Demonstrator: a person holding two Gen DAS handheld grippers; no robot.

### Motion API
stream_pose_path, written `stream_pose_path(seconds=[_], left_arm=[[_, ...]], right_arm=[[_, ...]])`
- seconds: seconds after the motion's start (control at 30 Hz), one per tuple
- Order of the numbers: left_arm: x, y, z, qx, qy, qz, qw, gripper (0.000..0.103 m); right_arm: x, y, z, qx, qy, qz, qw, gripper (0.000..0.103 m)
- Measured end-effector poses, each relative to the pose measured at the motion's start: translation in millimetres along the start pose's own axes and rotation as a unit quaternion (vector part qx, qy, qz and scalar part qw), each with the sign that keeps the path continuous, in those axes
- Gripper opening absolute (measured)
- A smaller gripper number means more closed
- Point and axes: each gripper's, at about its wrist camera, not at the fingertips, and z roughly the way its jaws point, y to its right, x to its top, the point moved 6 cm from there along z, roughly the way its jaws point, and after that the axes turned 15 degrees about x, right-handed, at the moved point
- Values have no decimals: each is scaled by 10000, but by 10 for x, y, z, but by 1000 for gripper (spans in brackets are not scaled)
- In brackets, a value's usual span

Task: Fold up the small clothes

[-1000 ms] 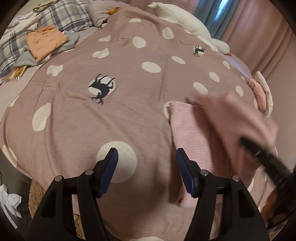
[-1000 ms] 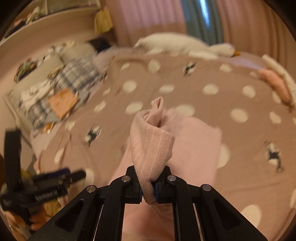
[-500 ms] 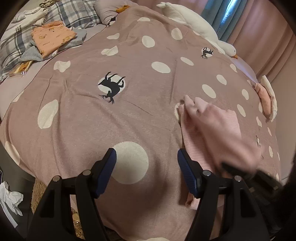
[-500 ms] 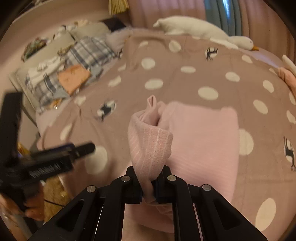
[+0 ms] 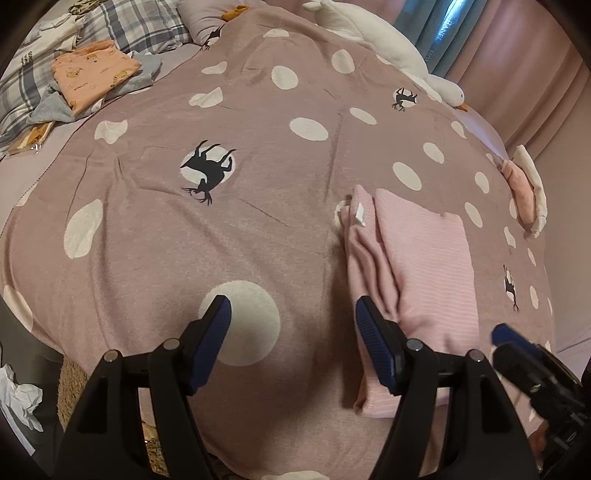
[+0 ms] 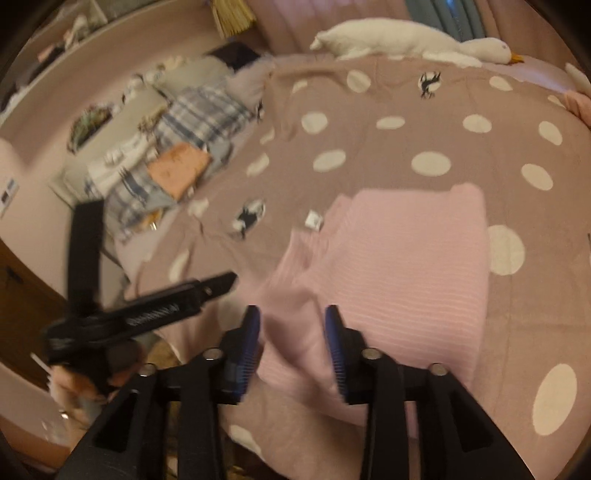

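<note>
A pink ribbed garment (image 5: 424,266) lies folded on the dotted bedspread (image 5: 258,229), its left part laid over in a long fold with a white label at the far end. My left gripper (image 5: 291,317) hangs open over the bedspread just left of the garment, with nothing between its fingers. In the right wrist view the garment (image 6: 406,258) lies flat, and my right gripper (image 6: 293,321) hovers over its near left corner. Its jaws are opening and the blurred pink cloth shows between them, but the pads do not press on it. The left gripper (image 6: 166,306) shows at the left there.
A folded orange garment (image 5: 94,74) sits on grey and plaid bedding (image 5: 122,22) at the far left. A white goose plush (image 5: 388,48) lies along the far edge. A small pink and white item (image 5: 524,188) rests at the right. Crumpled paper (image 5: 18,402) is on the floor.
The right gripper has let go of the pink fold it held up; the fold now lies flat on the garment. The right gripper pulled back toward the near edge. The left gripper stayed put.
</note>
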Motion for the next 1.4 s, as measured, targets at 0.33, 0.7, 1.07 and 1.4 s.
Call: stream_pose_path(seconds=[0.33, 0.7, 1.07, 1.4], left_arm=[[46, 162, -16, -240, -52, 123, 9996, 70], [21, 327, 73, -365, -250, 381, 9983, 70], [98, 582, 108, -975, -313, 534, 9933, 86], [-116, 797, 513, -1364, -1005, 832, 9820, 85]], right_arm=[[-397, 392, 520, -467, -833, 473, 9943, 42], [-485, 370, 501, -525, -804, 584, 9937, 42], [-160, 599, -117, -1330, 129, 443, 9900, 76], [-197, 1054, 127, -1284, -131, 1122, 9853, 76]])
